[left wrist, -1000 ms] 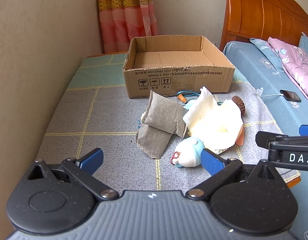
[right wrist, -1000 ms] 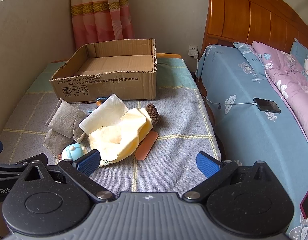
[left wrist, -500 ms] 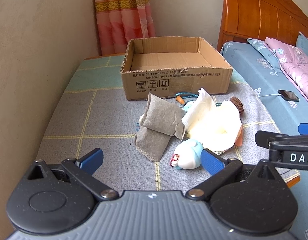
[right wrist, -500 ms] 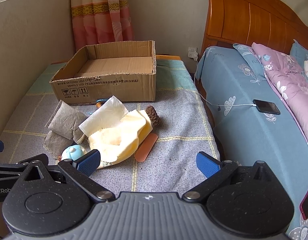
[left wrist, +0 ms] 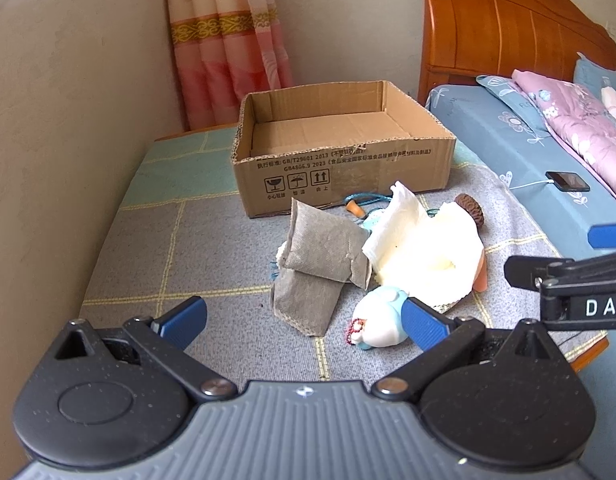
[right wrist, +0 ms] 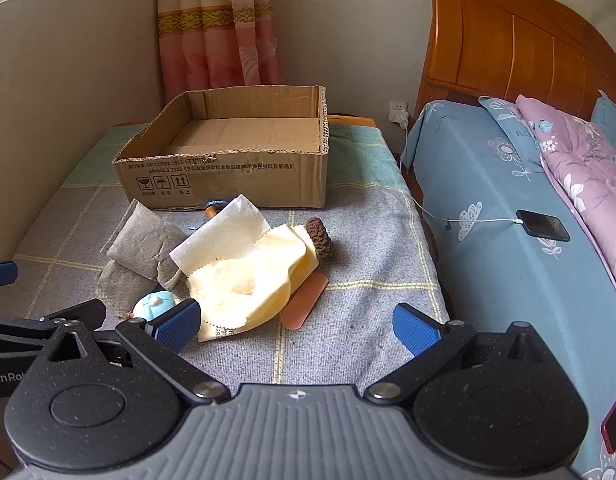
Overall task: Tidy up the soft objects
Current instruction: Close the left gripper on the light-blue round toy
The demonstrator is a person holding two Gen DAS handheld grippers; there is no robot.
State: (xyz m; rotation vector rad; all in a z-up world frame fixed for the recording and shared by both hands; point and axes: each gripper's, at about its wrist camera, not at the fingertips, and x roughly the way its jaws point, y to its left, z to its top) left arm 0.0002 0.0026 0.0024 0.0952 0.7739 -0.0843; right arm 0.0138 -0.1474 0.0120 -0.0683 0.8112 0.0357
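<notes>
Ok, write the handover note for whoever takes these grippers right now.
Left gripper: open, empty, low over the table, aimed at the pile.
Right gripper: open, empty, beside it.
Box: at the back of the table, nothing seen inside.
Pile, in front of the box: grey pouches, white tissue, yellow cloth, blue toy nearest the left gripper, brown cone, orange strip.
Done: nothing boxed.
Left: everything, presumably into the box. The grey pouches or the toy look easiest for the left; cloth for the right.
</notes>
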